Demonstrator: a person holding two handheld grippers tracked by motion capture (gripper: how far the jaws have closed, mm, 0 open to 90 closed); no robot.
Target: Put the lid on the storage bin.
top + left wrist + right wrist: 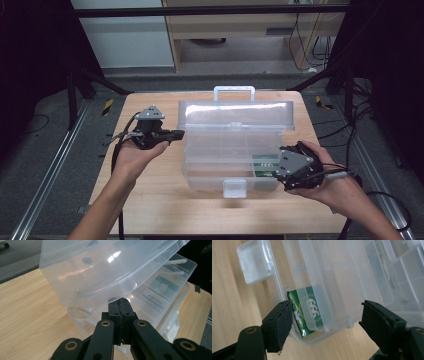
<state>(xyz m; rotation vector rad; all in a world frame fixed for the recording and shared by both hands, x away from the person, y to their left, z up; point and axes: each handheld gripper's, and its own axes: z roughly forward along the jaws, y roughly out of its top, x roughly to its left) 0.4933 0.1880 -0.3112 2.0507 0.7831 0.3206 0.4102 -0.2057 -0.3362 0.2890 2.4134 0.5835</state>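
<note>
The clear plastic compartment box (231,150) sits mid-table with its lid (235,116) raised and a green packet (305,310) inside its front right corner; closing probably remains, the left gripper (121,307) pinched empty, the right gripper (325,322) wide.

The clear box (230,150) blocks the way between both grippers; bare desk (165,205) lies open behind each gripper.

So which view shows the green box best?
The right gripper view: the green box sits close up behind the clear case wall, white print readable. The high view shows it small; the left gripper view, blurred through plastic.
</note>
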